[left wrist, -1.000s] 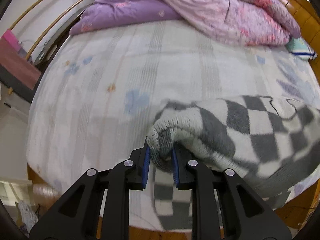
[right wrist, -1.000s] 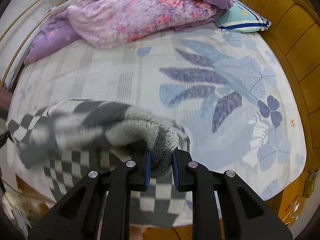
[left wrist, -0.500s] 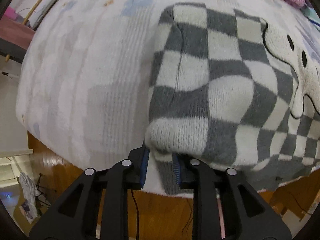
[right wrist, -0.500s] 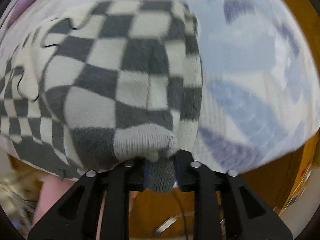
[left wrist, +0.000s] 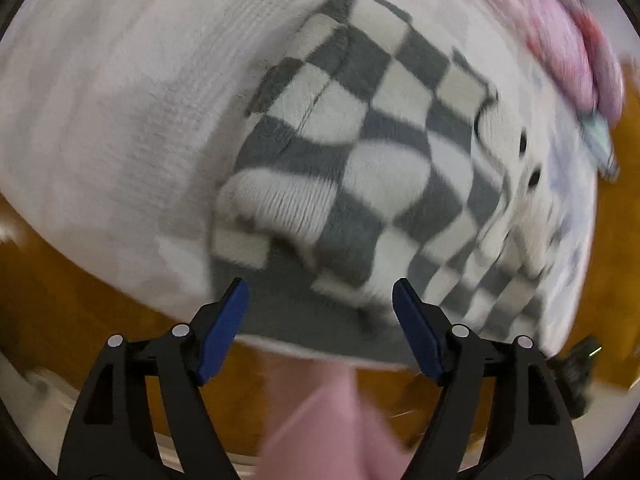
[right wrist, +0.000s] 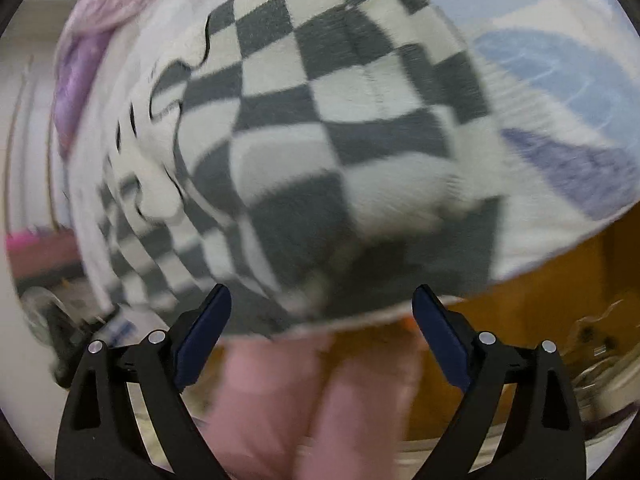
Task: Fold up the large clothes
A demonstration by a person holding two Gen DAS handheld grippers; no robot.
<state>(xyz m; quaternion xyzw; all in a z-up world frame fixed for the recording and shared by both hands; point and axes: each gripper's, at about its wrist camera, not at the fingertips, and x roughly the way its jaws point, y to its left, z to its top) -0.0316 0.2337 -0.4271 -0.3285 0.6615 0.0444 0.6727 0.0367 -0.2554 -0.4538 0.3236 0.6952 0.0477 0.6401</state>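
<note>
- A grey-and-white checkered knit sweater (left wrist: pixel 360 152) is laid on the bed (left wrist: pixel 120 140), folded over, with its near edge at the bed's near edge.
- A cream cartoon patch with small dark dots is seen on the sweater (right wrist: pixel 320 120), toward the right in the left wrist view and toward the left in the right wrist view.
- The left gripper (left wrist: pixel 320 300) is pointed steeply down at the near hem; its jaws are spread wide and opening, and no fabric is pressed by the blue pads (left wrist: pixel 224 328).
- The right gripper (right wrist: pixel 322 308) is likewise aimed at the near hem, jaws wide and opening, pads clear of the knit.
- A purple-pink floral quilt (left wrist: pixel 568 40) is bunched at the far side of the bed.
- Blue leaf print is shown on the bedsheet (right wrist: pixel 560 80) right of the sweater.
- Pink-clothed legs (right wrist: pixel 312 408) are seen below the grippers, blurred.
- A wooden bed frame (left wrist: pixel 80 312) is visible under the mattress edge.
</note>
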